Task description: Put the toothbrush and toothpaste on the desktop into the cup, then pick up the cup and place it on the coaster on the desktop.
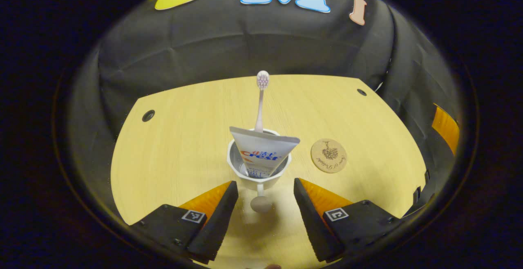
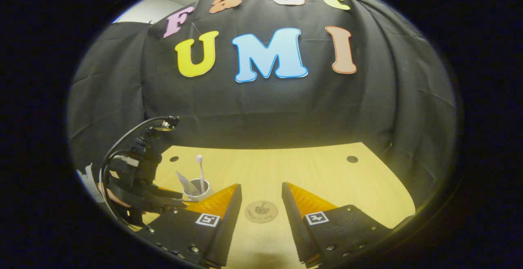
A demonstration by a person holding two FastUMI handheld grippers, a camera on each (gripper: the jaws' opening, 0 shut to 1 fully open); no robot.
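A white cup (image 1: 258, 171) stands on the wooden desktop (image 1: 184, 146), holding a pink toothbrush (image 1: 261, 97) upright and a white toothpaste tube (image 1: 261, 150) leaning in it. The cup's handle knob (image 1: 261, 203) points toward my left gripper (image 1: 265, 195), which is open just in front of the cup, fingers apart on either side of the knob. A round cork coaster (image 1: 329, 155) lies to the cup's right. In the right gripper view, my right gripper (image 2: 260, 197) is open above the coaster (image 2: 261, 211). The cup (image 2: 197, 190) and the left gripper (image 2: 163, 199) sit at left.
Black cloth walls close the desk at the back and sides. Round cable holes (image 1: 148, 115) (image 1: 361, 92) mark the desktop's far corners. A cable loops over the left gripper's body (image 2: 135, 167) in the right gripper view.
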